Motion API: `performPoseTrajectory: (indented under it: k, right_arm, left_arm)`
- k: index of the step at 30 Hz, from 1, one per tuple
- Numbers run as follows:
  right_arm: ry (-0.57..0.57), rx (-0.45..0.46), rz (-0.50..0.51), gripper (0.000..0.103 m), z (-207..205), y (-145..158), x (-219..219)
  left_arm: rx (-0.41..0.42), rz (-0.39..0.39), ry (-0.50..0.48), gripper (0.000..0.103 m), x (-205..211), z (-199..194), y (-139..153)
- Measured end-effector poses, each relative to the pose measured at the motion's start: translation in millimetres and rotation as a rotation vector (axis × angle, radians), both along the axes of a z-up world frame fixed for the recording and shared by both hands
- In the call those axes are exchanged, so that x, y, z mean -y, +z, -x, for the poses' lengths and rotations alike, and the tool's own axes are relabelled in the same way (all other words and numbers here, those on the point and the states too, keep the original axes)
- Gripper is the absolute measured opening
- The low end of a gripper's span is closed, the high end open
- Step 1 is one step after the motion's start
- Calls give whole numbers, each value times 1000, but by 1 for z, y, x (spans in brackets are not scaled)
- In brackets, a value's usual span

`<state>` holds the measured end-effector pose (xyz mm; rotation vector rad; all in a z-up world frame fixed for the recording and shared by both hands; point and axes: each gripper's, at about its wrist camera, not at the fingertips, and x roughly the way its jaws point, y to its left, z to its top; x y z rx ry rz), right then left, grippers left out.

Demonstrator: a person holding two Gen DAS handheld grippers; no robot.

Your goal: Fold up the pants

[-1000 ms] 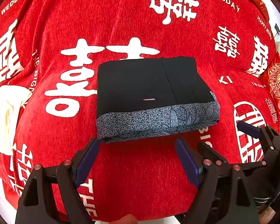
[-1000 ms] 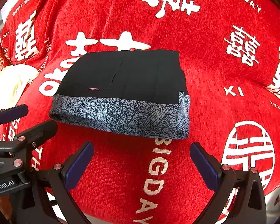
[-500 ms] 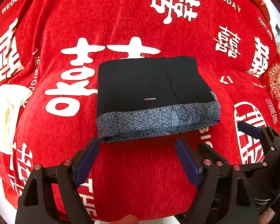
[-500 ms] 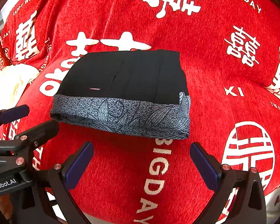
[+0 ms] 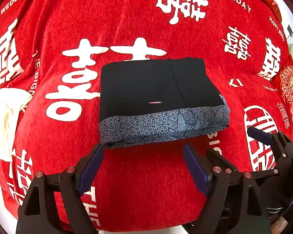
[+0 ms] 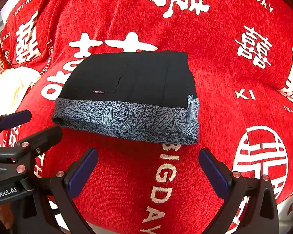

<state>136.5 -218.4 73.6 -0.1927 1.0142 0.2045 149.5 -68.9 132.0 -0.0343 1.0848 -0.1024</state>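
Pants folded into a compact block; both grippers hover spread and empty.

The pants (image 5: 158,99) lie mid-cloth on the red tablecloth (image 5: 127,19), patterned band nearest. The left gripper (image 5: 144,167) waits at six o'clock, the right gripper (image 6: 148,171) likewise, jaws wide, touching nothing. The fold looks finished, though its far edge is hard to judge; best practice is checking squareness, then pressing flat rather than regripping.

A red cloth (image 5: 138,185) printed with white characters and the words "BIGDAY" and "HAPPY WEDDING" is covering the worktop. The folded pants (image 5: 156,89) are lying flat near its middle, black on top with a grey leaf-patterned band along the near edge. A cream cloth (image 6: 13,85) is lying crumpled at the left side, well apart from them.
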Motion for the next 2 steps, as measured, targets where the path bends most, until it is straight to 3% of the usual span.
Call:
performPoseTrajectory:
  k: [2]
  right_arm:
    - [-1,-2,-1,103,0,-1,0]
  left_arm:
    - [0,-2,-4,85,1,0,0]
